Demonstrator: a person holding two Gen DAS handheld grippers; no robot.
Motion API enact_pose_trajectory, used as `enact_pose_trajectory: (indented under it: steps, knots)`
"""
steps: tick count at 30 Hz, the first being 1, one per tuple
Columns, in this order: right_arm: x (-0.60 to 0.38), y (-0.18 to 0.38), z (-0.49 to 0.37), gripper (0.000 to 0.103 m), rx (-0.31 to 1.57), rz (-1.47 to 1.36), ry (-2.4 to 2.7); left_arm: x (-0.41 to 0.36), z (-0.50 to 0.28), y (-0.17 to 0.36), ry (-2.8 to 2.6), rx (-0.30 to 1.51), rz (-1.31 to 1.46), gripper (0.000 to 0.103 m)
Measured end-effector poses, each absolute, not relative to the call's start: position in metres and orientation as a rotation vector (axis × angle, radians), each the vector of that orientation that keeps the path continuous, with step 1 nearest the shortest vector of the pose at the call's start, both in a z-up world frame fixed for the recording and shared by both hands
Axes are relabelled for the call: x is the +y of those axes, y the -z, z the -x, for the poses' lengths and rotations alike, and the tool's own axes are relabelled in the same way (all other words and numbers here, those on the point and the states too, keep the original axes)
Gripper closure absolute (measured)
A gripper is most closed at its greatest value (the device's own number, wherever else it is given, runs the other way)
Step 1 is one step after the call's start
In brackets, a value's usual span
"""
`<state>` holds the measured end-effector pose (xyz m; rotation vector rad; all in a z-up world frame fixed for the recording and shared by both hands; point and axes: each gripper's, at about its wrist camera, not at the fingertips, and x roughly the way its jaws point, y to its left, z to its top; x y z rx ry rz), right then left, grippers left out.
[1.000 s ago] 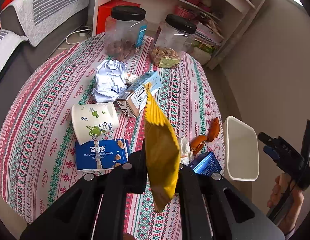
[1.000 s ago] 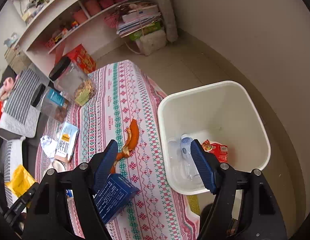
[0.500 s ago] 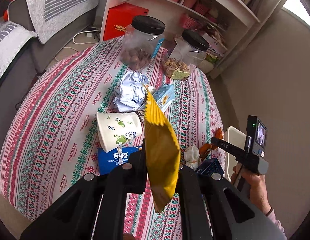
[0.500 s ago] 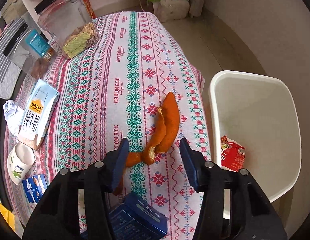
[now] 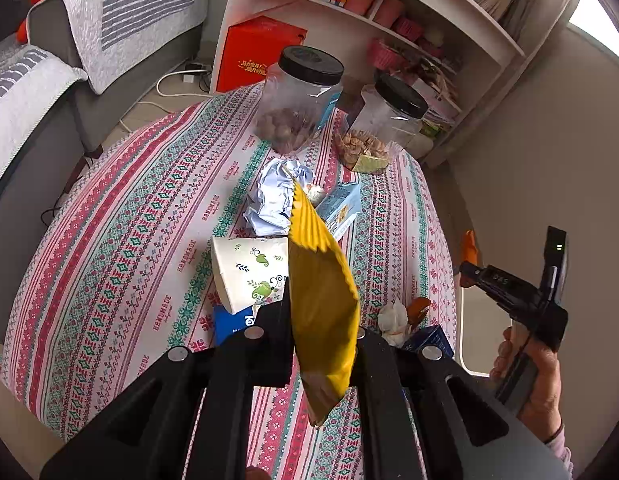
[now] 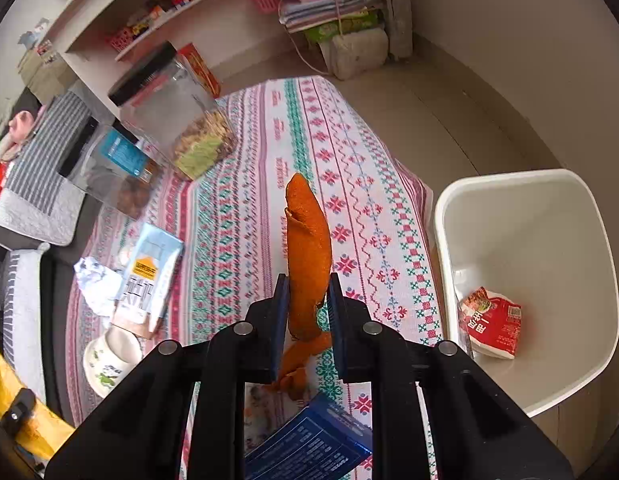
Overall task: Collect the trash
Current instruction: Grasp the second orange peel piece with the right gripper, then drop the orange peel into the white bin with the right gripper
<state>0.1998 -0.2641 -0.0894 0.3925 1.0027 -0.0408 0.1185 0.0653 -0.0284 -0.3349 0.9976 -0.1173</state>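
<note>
The orange peel (image 6: 307, 240) is sitting between the blue pads of the right claw (image 6: 306, 312), which is pinching its lower part; the peel's pointed end is sticking forward past the fingertips, and a ragged tail is hanging below them, over the bench (image 6: 349, 168); the claw is hovering near the bench's right edge, with the white bin (image 6: 581, 384) just beyond that edge on the floor; a red wrapper (image 6: 491, 322) is lying at the bottom of the bin, and the rest of the bin's inside is showing bare white wall; a blue box (image 6: 309, 446) is lying under the claw, close to the near edge.

The yellow bag (image 5: 321, 300) is standing edge-on in the left claw (image 5: 323, 320), whose fingers are closing on its middle; its serrated top is rising well past the fingertips and its bottom corner is dangling below them; this claw is hanging above the near part of the bench, over a blue packet (image 5: 231, 322); a paper cup (image 5: 249, 270) is lying on its side just beyond, then a crumpled foil (image 5: 275, 196) and a milk carton (image 5: 337, 210) touching each other; two jars (image 5: 303, 100) with black lids are standing at the far edge; the bench's left half is showing only patterned cloth; a tissue (image 5: 393, 316) is lying near the right edge.
</note>
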Motion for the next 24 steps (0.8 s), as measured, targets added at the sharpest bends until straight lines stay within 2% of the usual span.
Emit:
enact_pose_trajectory:
  steps: [9, 18, 20, 22, 24]
  knots:
    - [-0.296, 0.048, -0.167, 0.084, 0.886, -0.282, 0.11, 0.048, -0.119, 0.03, 0.133, 0.987, 0.312, 0.094]
    - [-0.371, 0.05, -0.144, 0.081, 0.904, -0.308, 0.294, 0.006, -0.126, 0.041, 0.191, 0.995, 0.281, 0.094]
    - [-0.385, 0.046, -0.136, 0.072, 0.889, -0.323, 0.324, -0.012, -0.127, 0.042, 0.236, 0.996, 0.274, 0.094]
    - [-0.398, 0.037, -0.125, 0.049, 0.854, -0.342, 0.359, -0.033, -0.125, 0.04, 0.273, 0.981, 0.245, 0.094]
    - [-0.411, 0.025, -0.113, 0.036, 0.805, -0.366, 0.383, -0.057, -0.125, 0.04, 0.314, 0.974, 0.218, 0.094]
